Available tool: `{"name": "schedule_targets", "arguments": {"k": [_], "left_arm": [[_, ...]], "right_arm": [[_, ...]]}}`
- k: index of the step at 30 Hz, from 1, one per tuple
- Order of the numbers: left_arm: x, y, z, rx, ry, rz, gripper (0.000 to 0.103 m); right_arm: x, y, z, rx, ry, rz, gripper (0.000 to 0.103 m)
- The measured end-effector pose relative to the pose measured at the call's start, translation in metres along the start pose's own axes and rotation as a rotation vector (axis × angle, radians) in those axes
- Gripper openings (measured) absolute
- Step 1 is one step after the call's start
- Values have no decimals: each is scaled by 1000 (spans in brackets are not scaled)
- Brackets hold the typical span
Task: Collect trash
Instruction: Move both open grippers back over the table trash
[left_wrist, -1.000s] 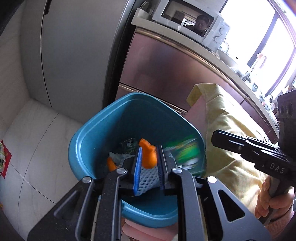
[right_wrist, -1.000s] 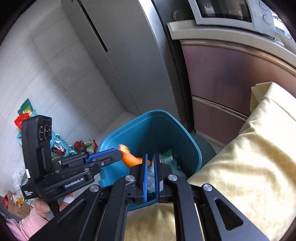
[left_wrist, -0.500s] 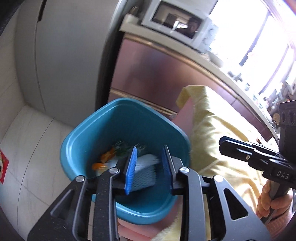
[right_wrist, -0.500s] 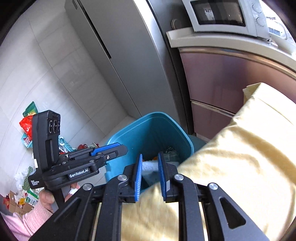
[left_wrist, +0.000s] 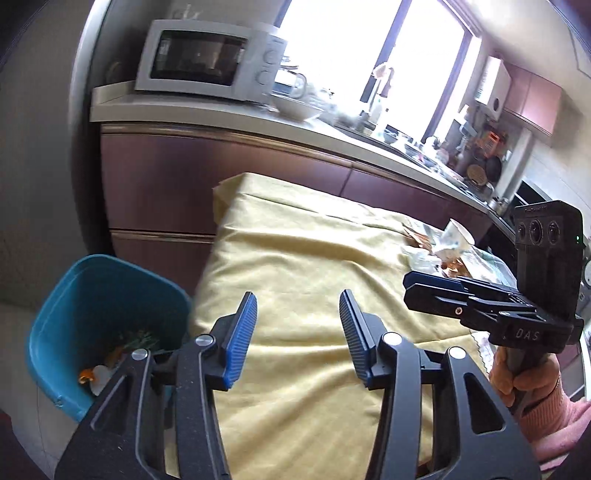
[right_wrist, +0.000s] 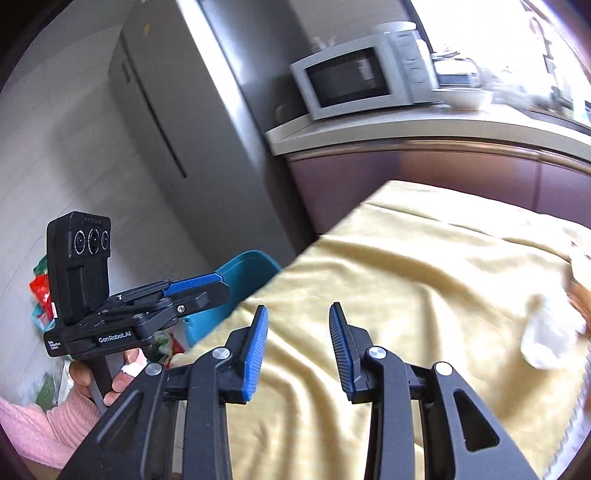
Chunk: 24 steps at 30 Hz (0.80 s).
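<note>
A blue trash bin (left_wrist: 66, 295) stands on the floor left of the table and holds orange peel, white foam net and wrappers; it also shows in the right wrist view (right_wrist: 240, 273). My left gripper (left_wrist: 297, 317) is open and empty over the yellow tablecloth (left_wrist: 303, 251). My right gripper (right_wrist: 297, 325) is open and empty over the cloth (right_wrist: 424, 280). A paper cup and scraps (left_wrist: 448, 242) lie at the table's far right. A crumpled white tissue (right_wrist: 546, 332) lies right of my right gripper.
A brown cabinet (left_wrist: 177, 184) with a counter and a microwave (left_wrist: 207, 59) stands behind the table. A grey fridge (right_wrist: 177, 122) is left of it. Packets lie on the floor (right_wrist: 40, 291) at the left.
Both grippers let their trash fall into the bin, opened wide and swung right from above the bin to above the table.
</note>
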<state>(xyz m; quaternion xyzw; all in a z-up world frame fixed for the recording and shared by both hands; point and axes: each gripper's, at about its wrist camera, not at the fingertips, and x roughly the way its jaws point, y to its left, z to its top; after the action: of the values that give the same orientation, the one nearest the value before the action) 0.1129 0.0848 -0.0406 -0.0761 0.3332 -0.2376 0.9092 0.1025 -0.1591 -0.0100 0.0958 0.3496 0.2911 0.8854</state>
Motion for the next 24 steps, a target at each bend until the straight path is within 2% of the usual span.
{"name": "schedule_targets", "arguments": {"k": [6, 11, 17, 24], "left_arm": [[46, -70, 1, 92, 73, -105, 50], [85, -117, -4, 128, 161, -176, 50], [124, -155, -3, 165, 228, -211, 53], [160, -180, 6, 182, 273, -190, 55]], "right_arm": [[-53, -56, -21, 110, -64, -131, 35], [-86, -100, -38, 195, -105, -227, 35], [-107, -138, -46, 263, -146, -319, 39], [-126, -176, -51, 319, -179, -418, 45]]}}
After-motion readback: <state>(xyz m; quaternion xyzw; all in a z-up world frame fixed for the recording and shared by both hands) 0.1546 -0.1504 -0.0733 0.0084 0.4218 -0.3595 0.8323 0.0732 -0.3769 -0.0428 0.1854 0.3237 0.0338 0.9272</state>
